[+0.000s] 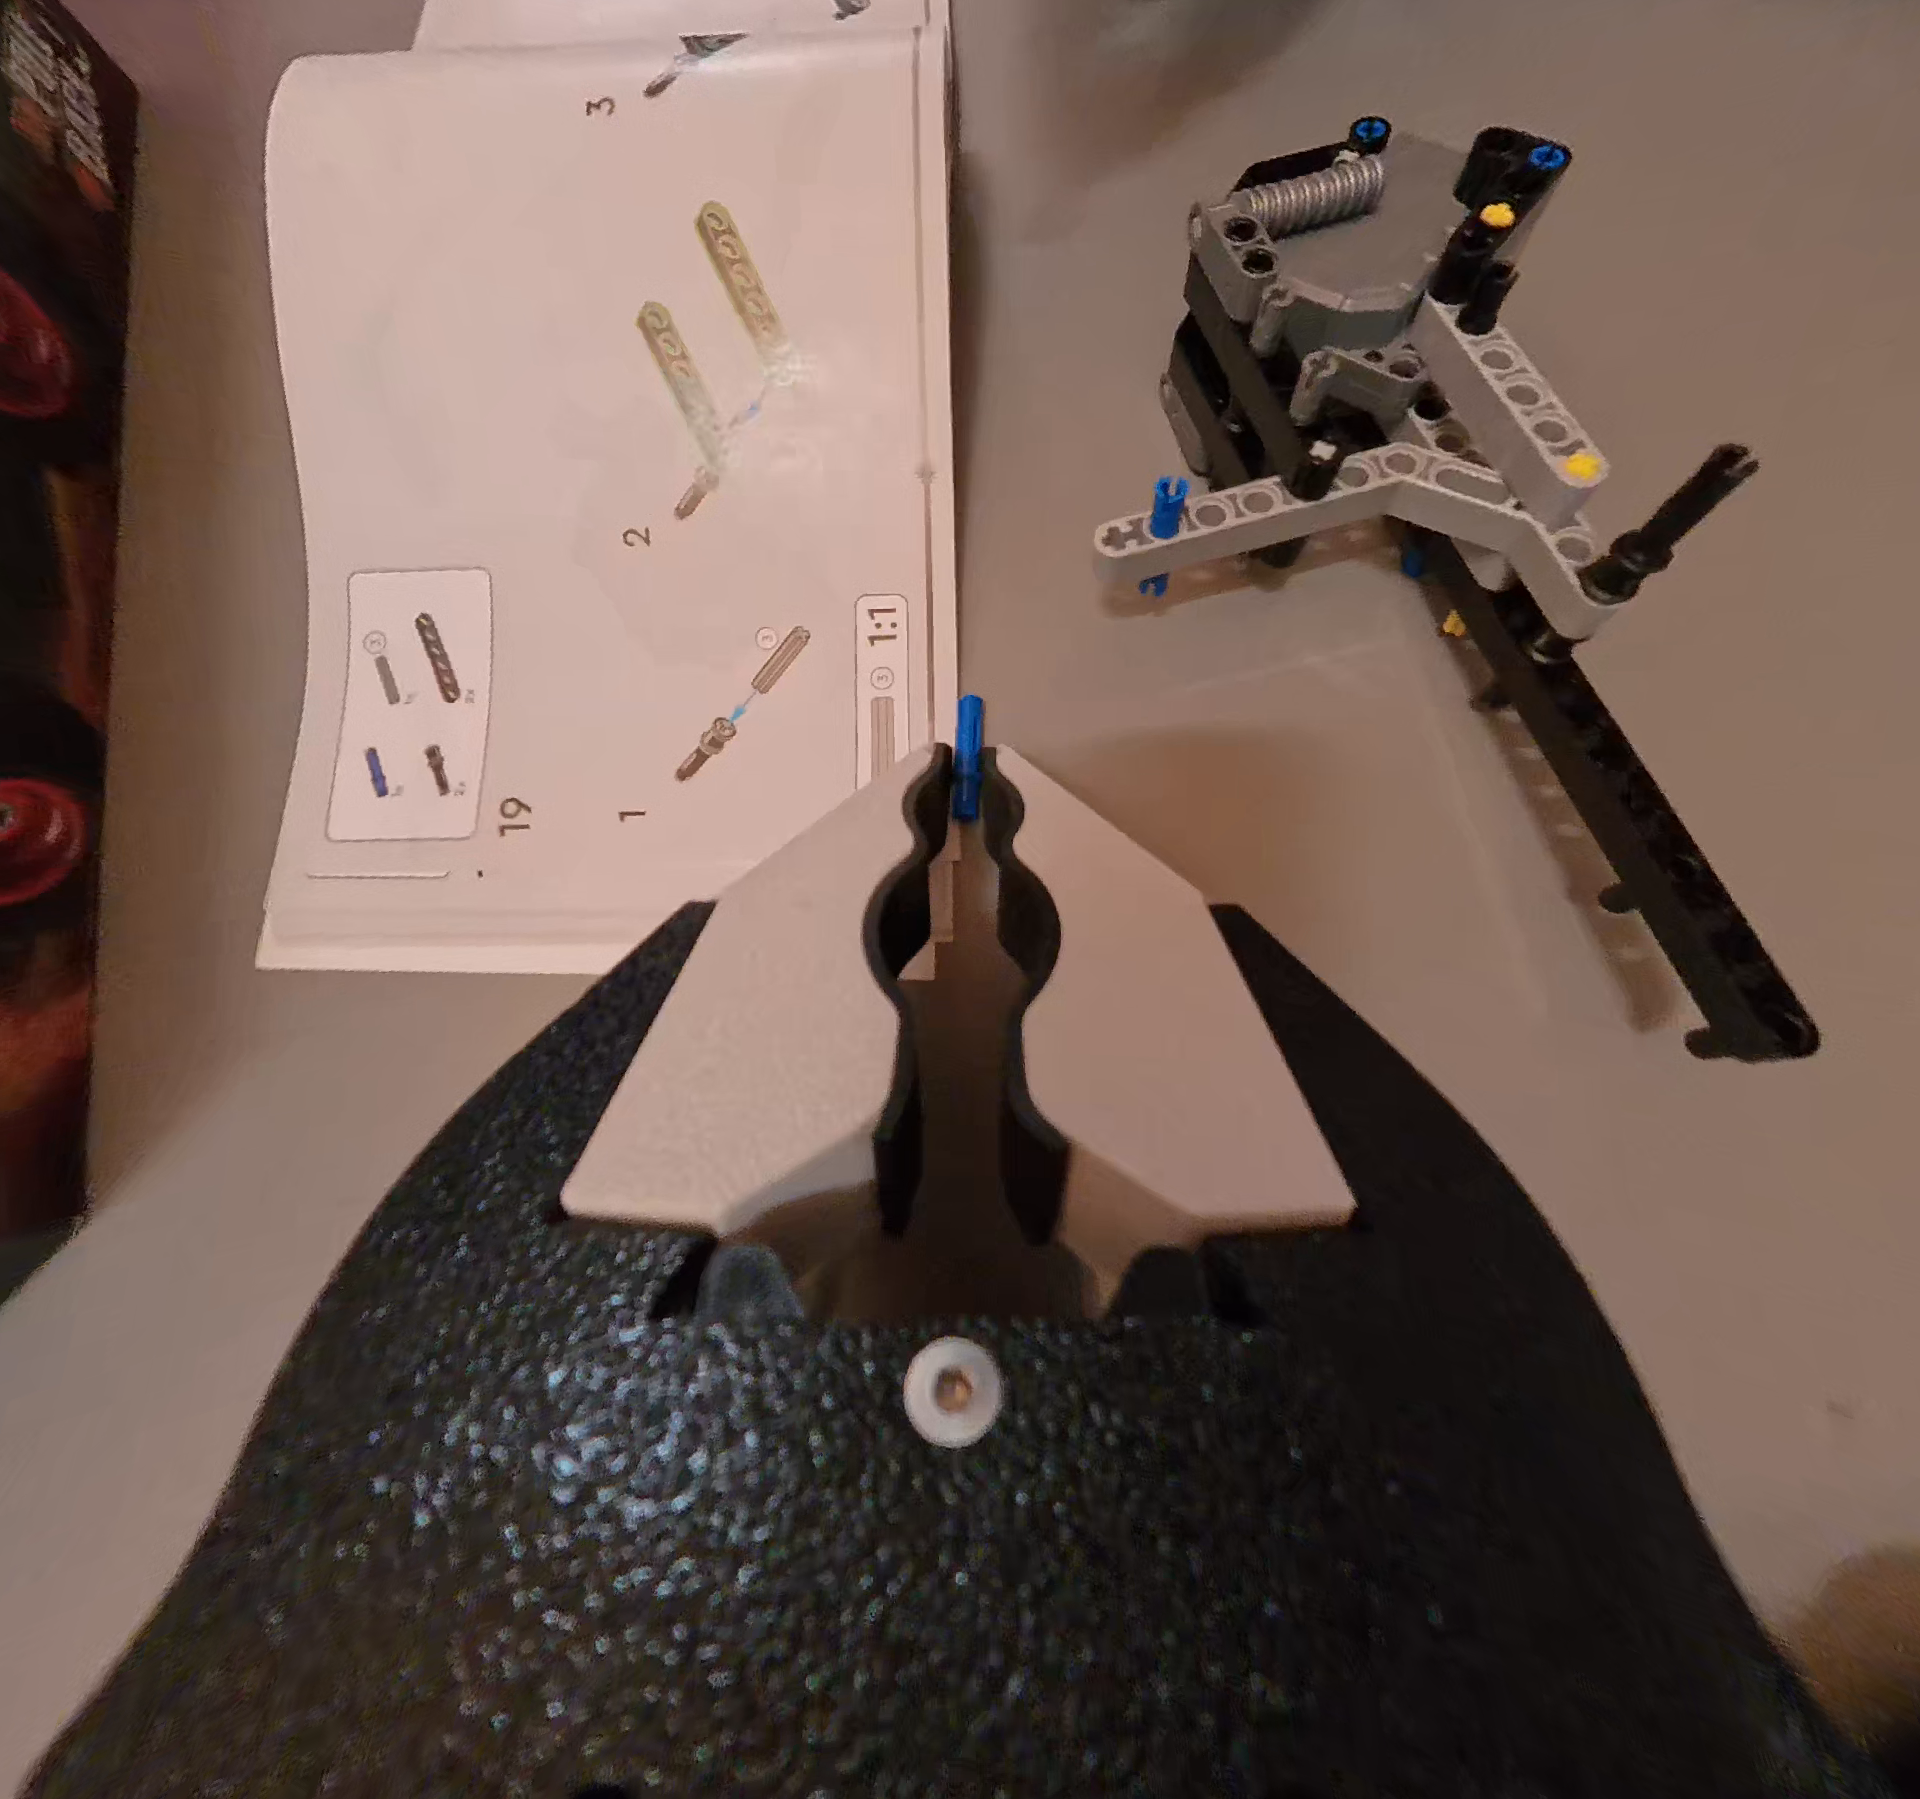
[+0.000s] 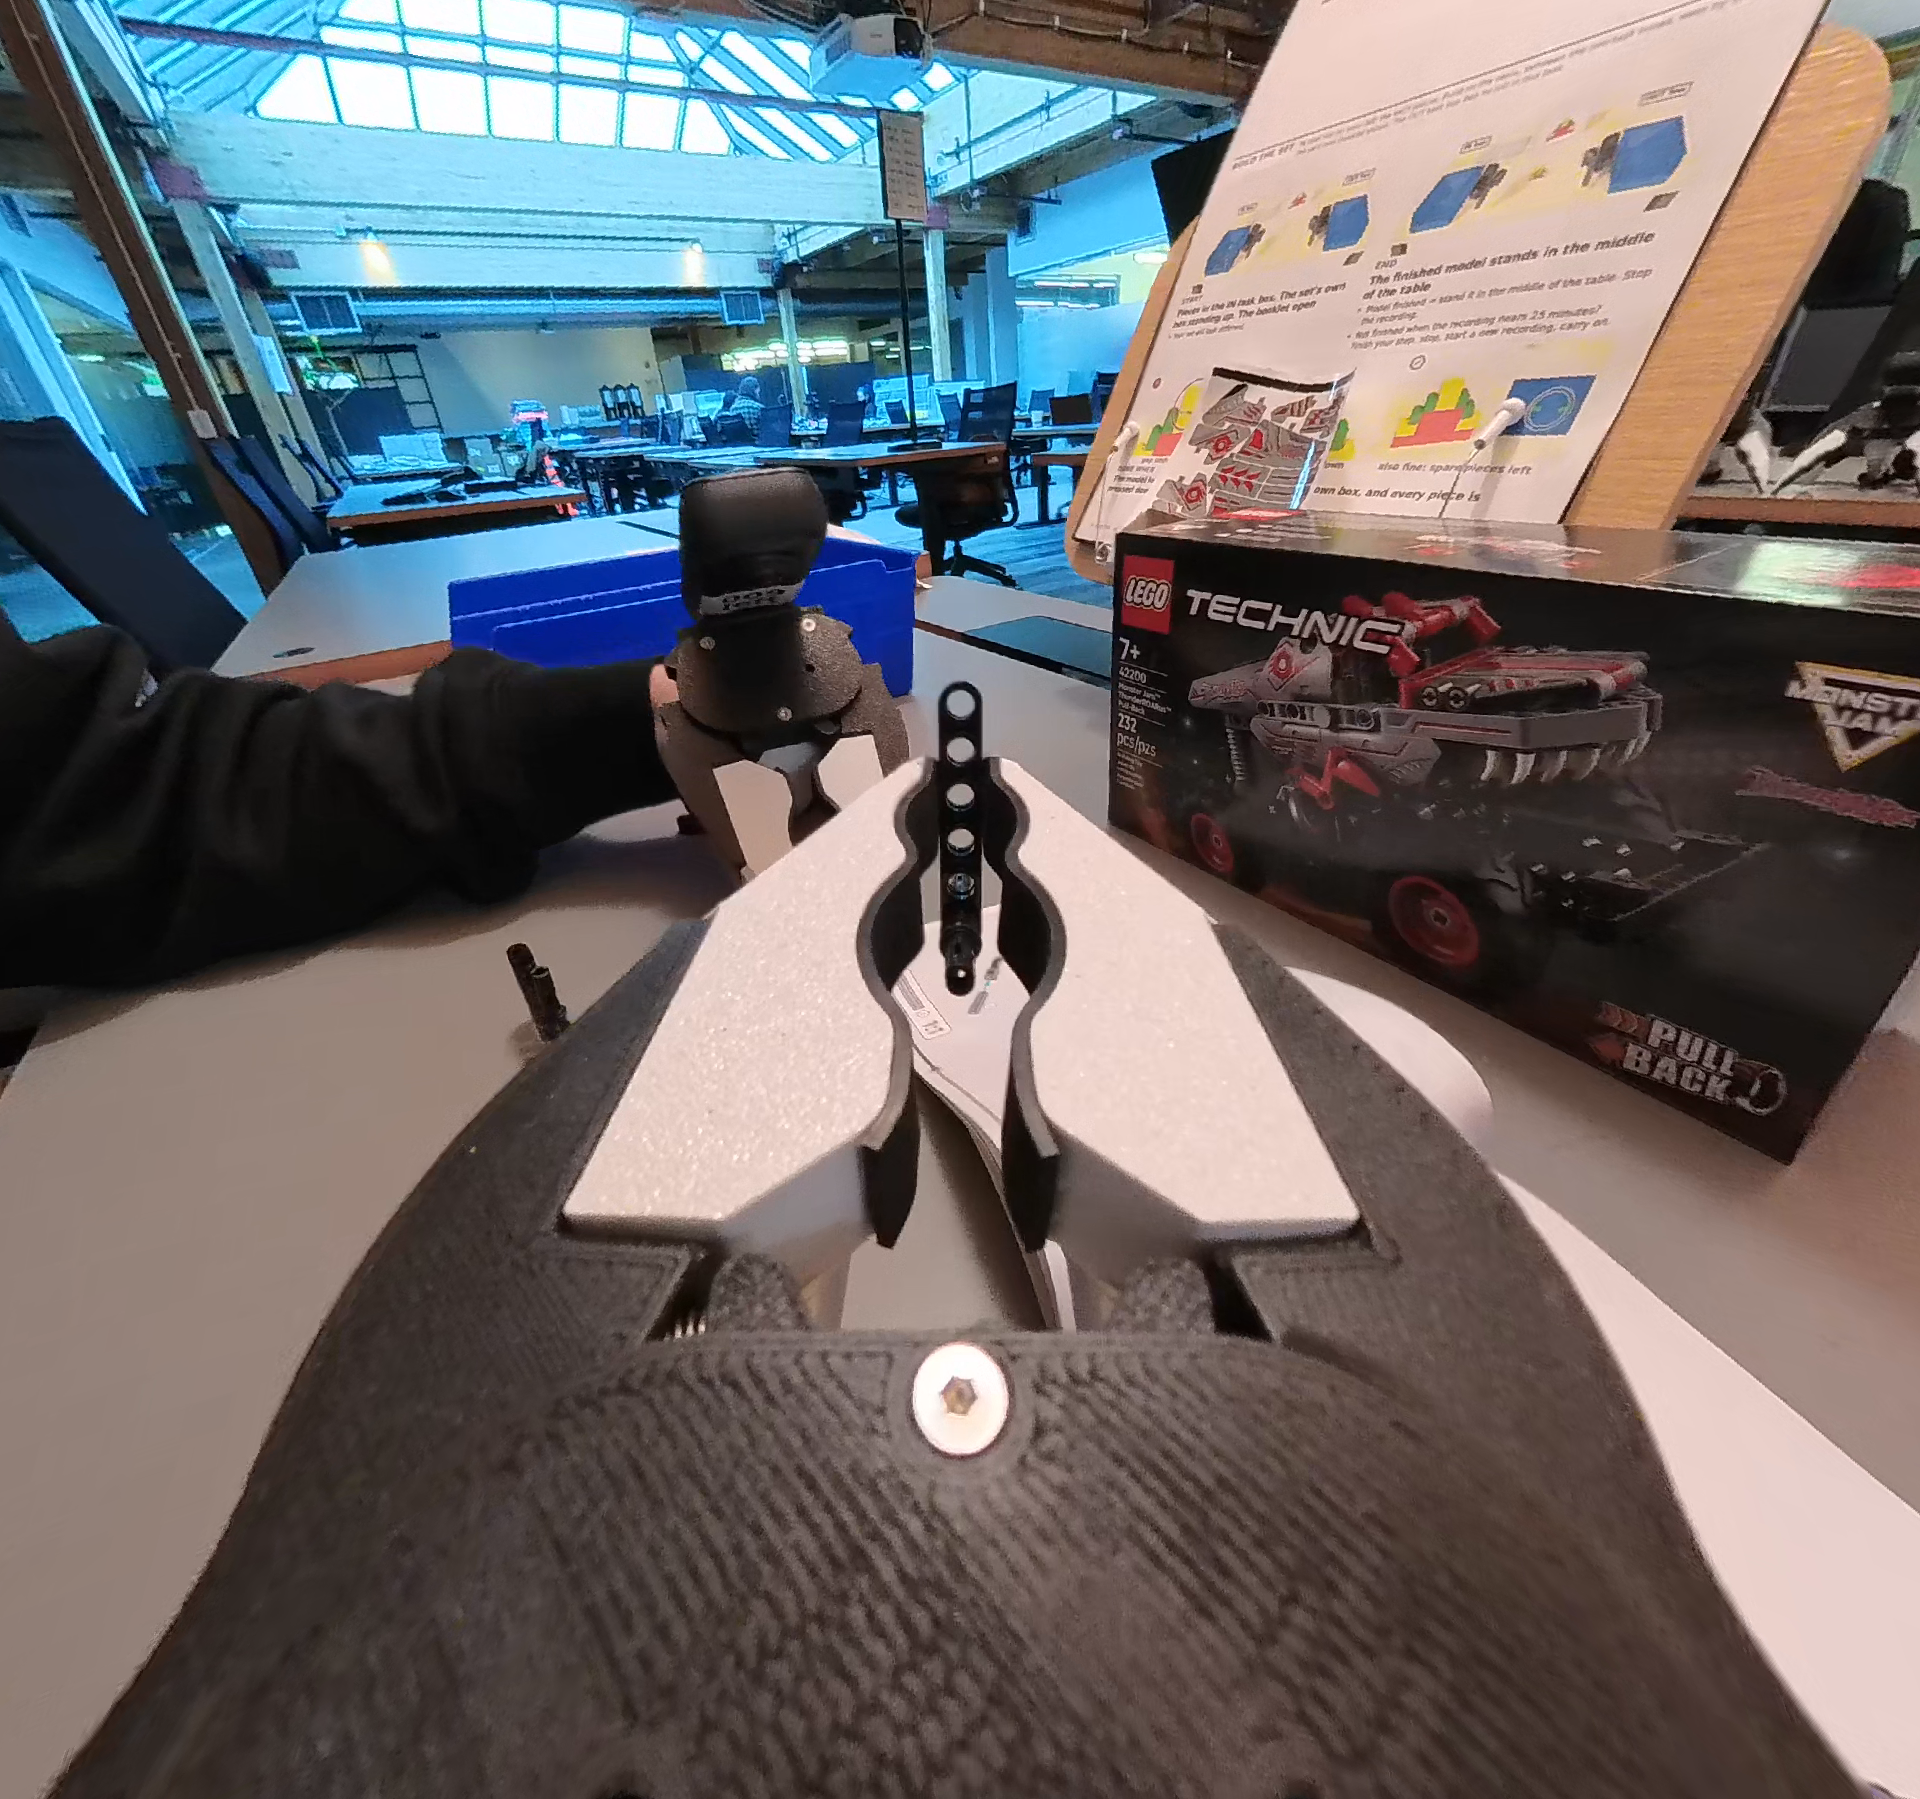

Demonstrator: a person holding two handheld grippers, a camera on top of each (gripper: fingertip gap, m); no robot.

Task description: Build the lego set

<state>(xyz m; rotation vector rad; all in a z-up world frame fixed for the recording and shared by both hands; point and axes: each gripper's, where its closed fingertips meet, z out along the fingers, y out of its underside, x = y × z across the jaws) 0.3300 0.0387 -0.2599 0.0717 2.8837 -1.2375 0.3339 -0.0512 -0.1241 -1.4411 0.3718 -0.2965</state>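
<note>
My left gripper [image 1: 966, 762] is shut on a small blue pin [image 1: 968, 747], held above the grey table by the lower right corner of the open instruction booklet [image 1: 582, 461]. The partly built grey and black model [image 1: 1392, 399] lies to the right, apart from the gripper. My right gripper [image 2: 961, 778] is shut on a black beam with round holes [image 2: 958, 814], held upright above the booklet [image 2: 1382, 1043]. The left gripper [image 2: 774, 700] also shows in the right wrist view, just beyond the beam, with a dark sleeve [image 2: 260, 793] behind it.
The set's box [image 2: 1507, 793] stands to the right in the right wrist view and at the left edge in the left wrist view [image 1: 52, 544]. A blue bin [image 2: 582, 596] sits behind. A board with a printed sheet [image 2: 1507, 222] leans behind the box. A small dark piece [image 2: 535, 991] lies on the table.
</note>
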